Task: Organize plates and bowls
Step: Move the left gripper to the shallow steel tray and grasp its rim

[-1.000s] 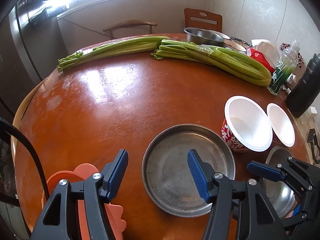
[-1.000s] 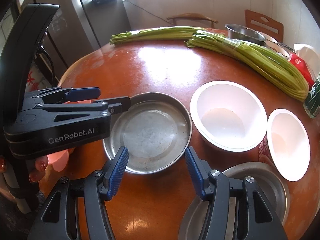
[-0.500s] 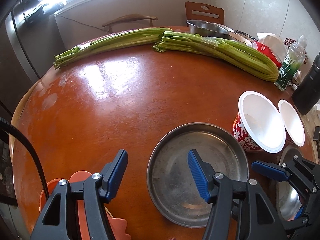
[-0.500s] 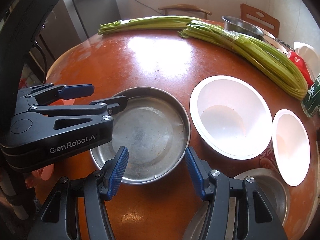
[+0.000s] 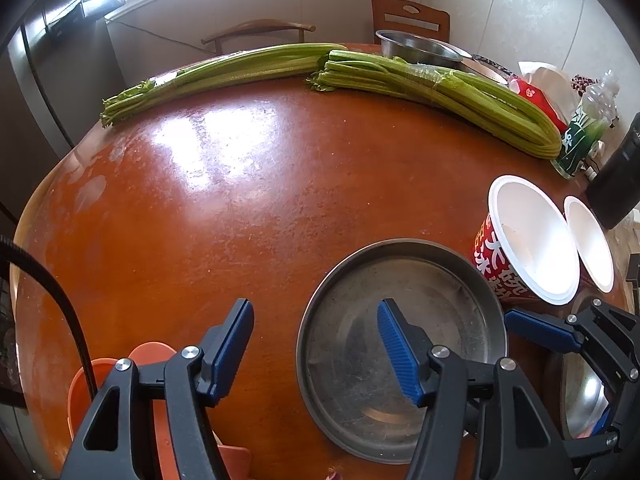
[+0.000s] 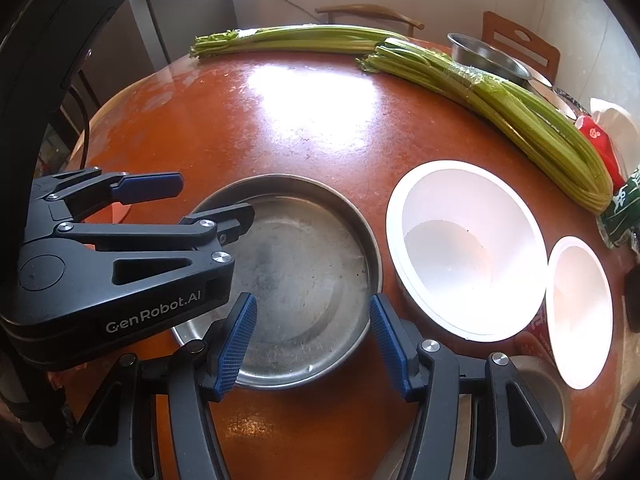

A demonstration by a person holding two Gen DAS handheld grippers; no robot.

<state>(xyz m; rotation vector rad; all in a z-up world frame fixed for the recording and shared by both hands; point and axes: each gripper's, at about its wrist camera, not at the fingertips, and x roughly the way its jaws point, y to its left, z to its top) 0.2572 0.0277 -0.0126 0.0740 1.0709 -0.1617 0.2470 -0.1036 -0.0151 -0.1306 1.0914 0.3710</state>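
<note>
Both grippers, left (image 5: 316,344) and right (image 6: 312,340), gape wide and hold nothing, poised over the steel pan (image 6: 304,276) on the round table (image 6: 312,128), with two white bowls (image 6: 464,248) just right of it and celery (image 6: 500,108) beyond

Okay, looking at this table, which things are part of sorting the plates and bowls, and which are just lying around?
For the job:
- round metal plate
- large white bowl
- small white bowl
- second metal dish at the near right edge
- steel bowl at the far side

Just lying about:
- celery bundles
- green bottle
- red packet
- orange plastic item
</note>
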